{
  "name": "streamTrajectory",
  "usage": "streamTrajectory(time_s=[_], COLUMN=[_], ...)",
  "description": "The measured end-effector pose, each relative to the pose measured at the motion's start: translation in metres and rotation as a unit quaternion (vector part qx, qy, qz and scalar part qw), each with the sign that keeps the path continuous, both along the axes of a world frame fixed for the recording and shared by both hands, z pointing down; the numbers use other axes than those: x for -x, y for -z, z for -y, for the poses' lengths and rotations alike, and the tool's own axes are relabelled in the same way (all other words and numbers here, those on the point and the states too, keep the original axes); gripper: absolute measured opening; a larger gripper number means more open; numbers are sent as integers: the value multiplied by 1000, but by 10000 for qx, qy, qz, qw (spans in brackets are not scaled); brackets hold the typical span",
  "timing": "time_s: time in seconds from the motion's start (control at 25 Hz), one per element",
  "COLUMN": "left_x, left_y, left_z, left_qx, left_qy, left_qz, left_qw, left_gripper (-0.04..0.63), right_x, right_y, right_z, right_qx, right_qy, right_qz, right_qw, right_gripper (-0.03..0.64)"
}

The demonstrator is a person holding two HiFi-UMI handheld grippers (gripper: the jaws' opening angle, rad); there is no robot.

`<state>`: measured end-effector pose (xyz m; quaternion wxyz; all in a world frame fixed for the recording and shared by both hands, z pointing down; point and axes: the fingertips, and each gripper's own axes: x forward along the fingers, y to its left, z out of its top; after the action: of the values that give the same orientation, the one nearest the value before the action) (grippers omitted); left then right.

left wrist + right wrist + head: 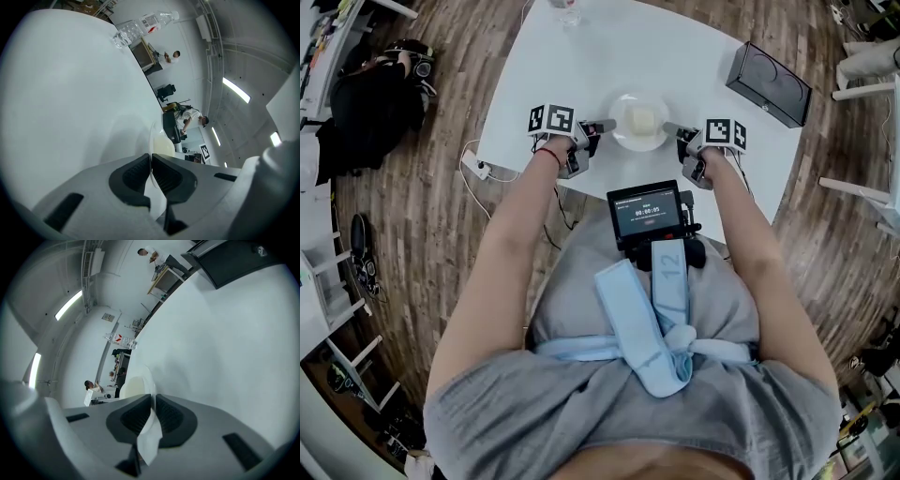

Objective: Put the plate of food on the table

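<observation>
A white plate (639, 122) with a pale block of food (642, 119) on it sits on or just above the white table (609, 56), near its front edge. My left gripper (602, 127) is shut on the plate's left rim, and my right gripper (672, 129) is shut on its right rim. The left gripper view shows the thin rim (151, 140) pinched between the dark pads (133, 174), with the food (161, 146) beyond. In the right gripper view the rim (149, 380) runs between the pads (171, 417), the food (132, 386) to its left.
A black box (769, 84) lies at the table's right corner. A clear water bottle (143, 24) stands at the far edge. A power strip and cable (478, 169) lie on the wooden floor at the left. White chairs (872, 66) stand at the right.
</observation>
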<state>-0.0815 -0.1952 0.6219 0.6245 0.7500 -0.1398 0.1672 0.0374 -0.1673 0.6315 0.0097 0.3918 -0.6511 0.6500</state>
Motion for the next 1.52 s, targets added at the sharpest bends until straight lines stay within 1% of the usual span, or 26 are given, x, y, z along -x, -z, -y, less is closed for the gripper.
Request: streamTrajectory(time_s=[0.2, 0.44, 0.64, 0.92, 1.12, 1.52], left_x=[1, 3, 5, 4, 3, 1], left_y=[1, -2, -8, -19, -22, -25], left_z=[0, 4, 10, 11, 16, 18], left_qx=[24, -4, -37, -21, 21, 0], left_qy=[86, 158, 197, 144, 109, 136], left_qz=[-43, 29, 180, 444, 512, 645], left_qw=[10000, 9999, 9996, 9989, 9986, 9978], left_gripper=[31, 32, 32, 32, 32, 32], right_x=[0, 2, 3, 1, -1, -2], right_y=[0, -2, -6, -16, -17, -16], right_z=[2, 8, 14, 16, 19, 20], right_qx=[28, -10, 19, 124, 211, 230], right_qy=[45, 132, 173, 204, 122, 47], right_qz=[-58, -92, -124, -205, -200, -240], right_qw=[10000, 9999, 9998, 9995, 9995, 9994], right_gripper=[40, 40, 40, 40, 40, 40])
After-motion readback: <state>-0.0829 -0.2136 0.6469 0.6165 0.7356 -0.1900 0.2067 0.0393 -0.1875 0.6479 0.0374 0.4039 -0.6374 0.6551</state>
